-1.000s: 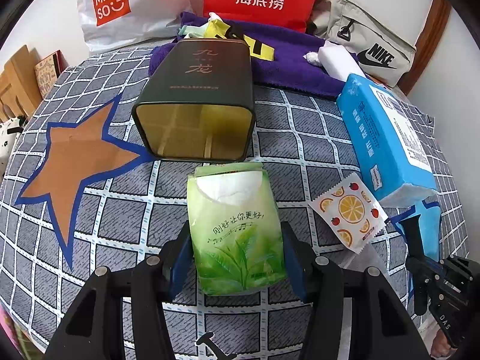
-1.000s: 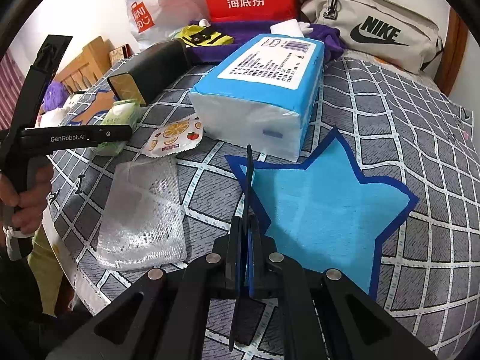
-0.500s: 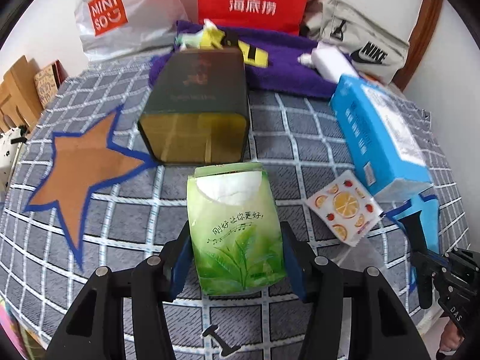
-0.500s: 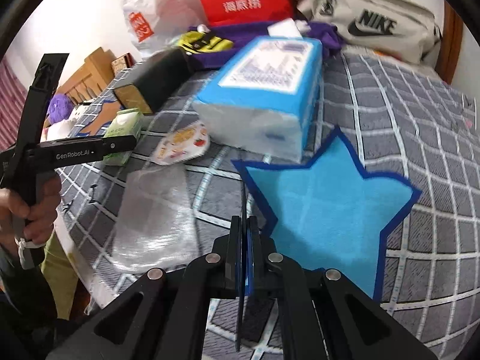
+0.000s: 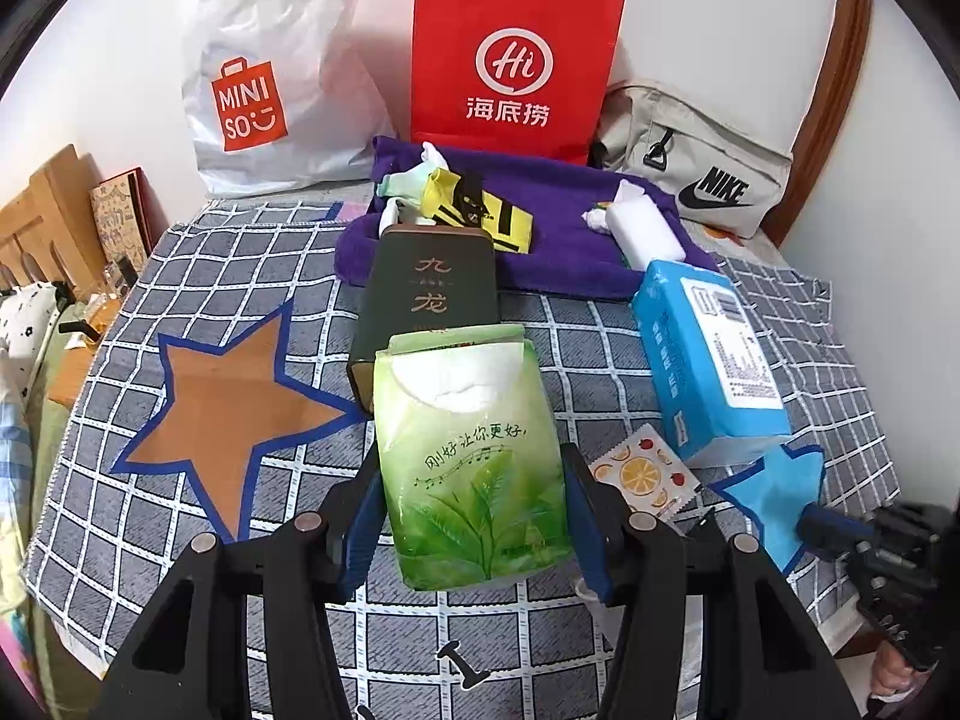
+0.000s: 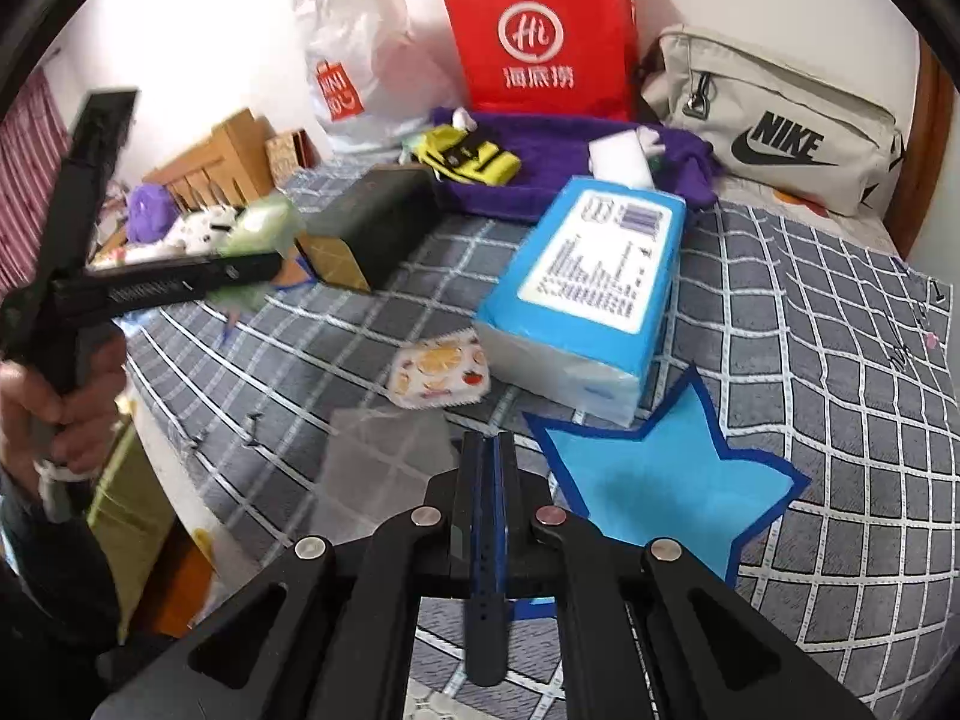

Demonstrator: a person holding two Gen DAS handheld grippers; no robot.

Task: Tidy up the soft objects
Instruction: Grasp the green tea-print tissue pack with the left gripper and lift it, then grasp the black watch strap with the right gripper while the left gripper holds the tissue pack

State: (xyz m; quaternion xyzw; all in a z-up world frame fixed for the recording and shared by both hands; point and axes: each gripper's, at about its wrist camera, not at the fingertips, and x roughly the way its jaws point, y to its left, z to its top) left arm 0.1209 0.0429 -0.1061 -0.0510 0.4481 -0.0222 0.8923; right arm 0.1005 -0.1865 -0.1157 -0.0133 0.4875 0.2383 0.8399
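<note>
The green tissue pack [image 5: 474, 456] is pinched between the left gripper [image 5: 474, 516] pads and has been lifted clear of the checked cloth [image 5: 600, 360], now hanging in front of the dark tin's [image 5: 432, 294] near end. The right gripper [image 6: 487, 468] is pressed together, empty, raised at the near edge of the blue star [image 6: 666, 480]. Placement appears next.

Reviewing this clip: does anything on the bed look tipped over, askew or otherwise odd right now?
Yes. The dark green tin lies on its side on the checked bedspread, its open gold mouth sideways rather than up. The green tissue pack, clamped in the left gripper, has a torn-looking opening showing white tissue.
</note>
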